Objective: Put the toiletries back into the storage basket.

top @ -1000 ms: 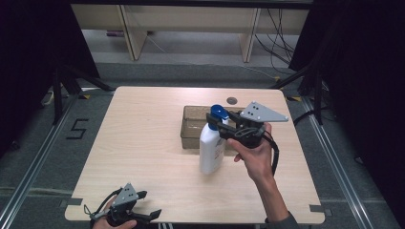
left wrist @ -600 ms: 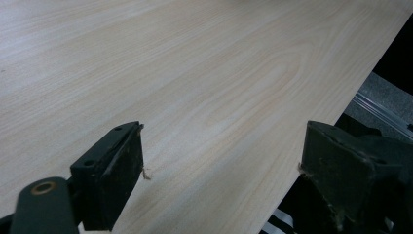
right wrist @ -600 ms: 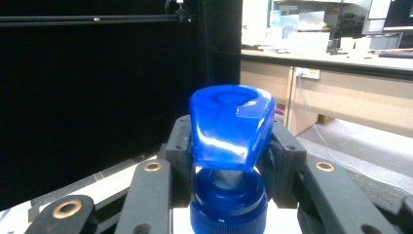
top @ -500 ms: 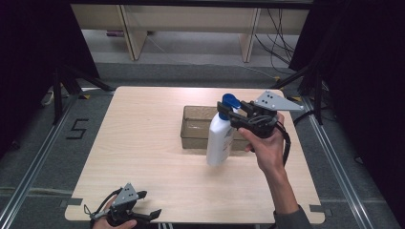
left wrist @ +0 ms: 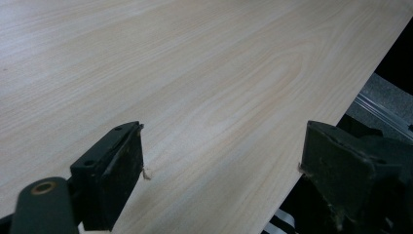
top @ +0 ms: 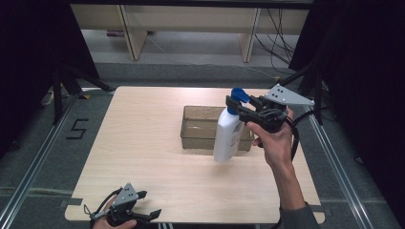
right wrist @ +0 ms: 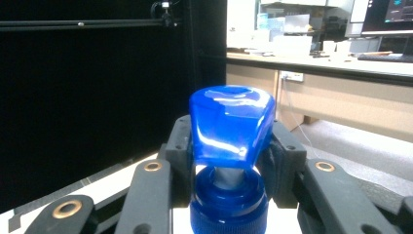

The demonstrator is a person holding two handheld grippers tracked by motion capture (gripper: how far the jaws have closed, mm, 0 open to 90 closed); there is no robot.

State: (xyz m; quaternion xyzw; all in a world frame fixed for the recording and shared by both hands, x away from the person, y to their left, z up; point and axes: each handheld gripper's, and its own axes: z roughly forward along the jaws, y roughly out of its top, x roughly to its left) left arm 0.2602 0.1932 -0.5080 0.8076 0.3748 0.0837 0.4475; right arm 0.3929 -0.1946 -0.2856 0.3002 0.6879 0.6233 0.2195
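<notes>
White bottle point(top: 228, 133) with a blue pump, lifted over the table's point(top: 143, 143) 3 o'clock side, beside a clear tray point(top: 193, 129).
High view: right gripper point(top: 237, 106) clamps its neck. Left gripper view: left gripper point(left wrist: 221, 168) gapes wide, holding nothing. Right gripper view: jaws pinch under the pump point(right wrist: 231, 126); keeping the bottle upright looks wise.

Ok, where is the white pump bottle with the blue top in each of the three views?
High view: the white plastic pump bottle with the blue pump top hangs right of centre, in front of the clear rectangular bin, held at its neck by the right gripper.
Left gripper view: not in it; pale wooden table.
Right gripper view: its blue top sits at centre between the jaws.
Shared landmark: the table.
</notes>
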